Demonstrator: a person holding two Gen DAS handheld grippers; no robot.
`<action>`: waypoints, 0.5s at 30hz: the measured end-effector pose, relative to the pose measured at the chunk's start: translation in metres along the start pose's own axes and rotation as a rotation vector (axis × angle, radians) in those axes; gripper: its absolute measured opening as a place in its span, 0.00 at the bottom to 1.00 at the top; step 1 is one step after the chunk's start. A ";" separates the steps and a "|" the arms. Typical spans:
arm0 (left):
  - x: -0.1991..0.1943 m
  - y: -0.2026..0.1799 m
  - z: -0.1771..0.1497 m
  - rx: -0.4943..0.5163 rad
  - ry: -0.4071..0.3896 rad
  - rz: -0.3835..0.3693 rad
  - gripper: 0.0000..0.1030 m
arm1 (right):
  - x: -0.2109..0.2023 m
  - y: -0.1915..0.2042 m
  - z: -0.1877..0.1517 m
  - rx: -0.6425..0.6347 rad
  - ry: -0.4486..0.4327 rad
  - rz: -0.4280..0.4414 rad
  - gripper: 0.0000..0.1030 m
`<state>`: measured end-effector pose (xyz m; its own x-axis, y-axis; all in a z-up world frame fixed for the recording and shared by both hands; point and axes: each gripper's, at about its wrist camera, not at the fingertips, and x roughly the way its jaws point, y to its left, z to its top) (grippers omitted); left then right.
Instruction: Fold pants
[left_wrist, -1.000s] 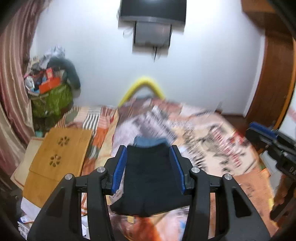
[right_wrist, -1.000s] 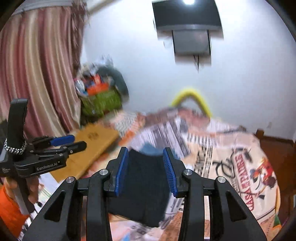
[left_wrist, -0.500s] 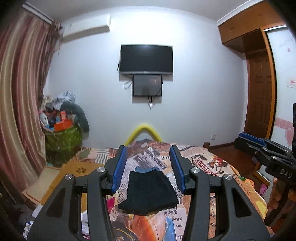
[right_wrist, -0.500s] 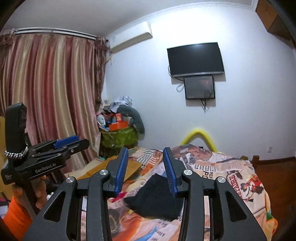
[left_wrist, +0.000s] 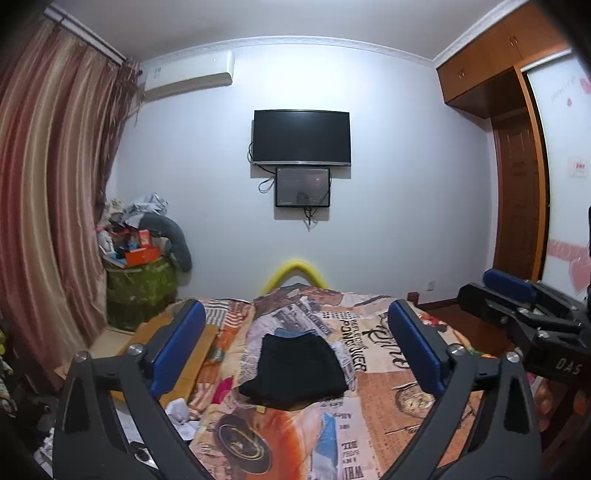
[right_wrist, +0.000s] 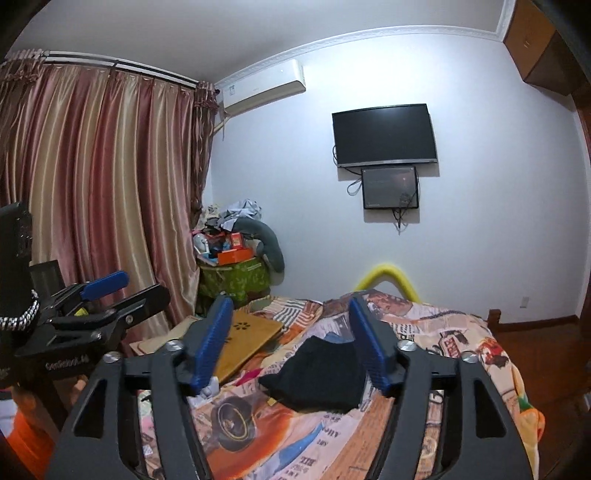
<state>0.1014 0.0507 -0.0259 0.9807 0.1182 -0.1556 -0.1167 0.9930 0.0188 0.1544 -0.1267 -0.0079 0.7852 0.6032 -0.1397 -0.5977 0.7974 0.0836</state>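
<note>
The black pants (left_wrist: 293, 369) lie as a compact, apparently finished fold mid-bed (left_wrist: 388, 398), well beyond both grippers. The left gripper (left_wrist: 295, 347) and right gripper (right_wrist: 291, 343) are opening their jaws, holding nothing; next, probably only check the fold.

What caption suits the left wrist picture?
Folded black pants lie on the newspaper-print bedspread, seen between the opening, empty left gripper.

We count one folded pair of black pants (left_wrist: 295, 369) on one bed (left_wrist: 388, 424), and two grippers: left (left_wrist: 297, 350) and right (right_wrist: 291, 347). On the wall we see two dark screens, the larger (left_wrist: 301, 136) above the smaller (left_wrist: 303, 186), and one air conditioner (left_wrist: 188, 75). We find one wooden lap desk (right_wrist: 245, 341) and one yellow curved tube (left_wrist: 293, 275).
</note>
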 end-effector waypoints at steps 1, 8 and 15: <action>-0.001 -0.001 -0.001 0.007 0.002 0.002 0.99 | -0.003 0.001 -0.001 -0.001 -0.004 -0.012 0.75; -0.010 -0.010 -0.013 0.028 0.021 -0.004 0.99 | -0.015 0.001 -0.009 -0.008 -0.015 -0.068 0.97; -0.009 -0.010 -0.015 -0.008 0.038 -0.026 0.99 | -0.015 -0.001 -0.016 -0.016 0.002 -0.092 0.99</action>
<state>0.0910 0.0399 -0.0393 0.9768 0.0921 -0.1932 -0.0926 0.9957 0.0067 0.1408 -0.1373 -0.0212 0.8367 0.5272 -0.1482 -0.5253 0.8492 0.0549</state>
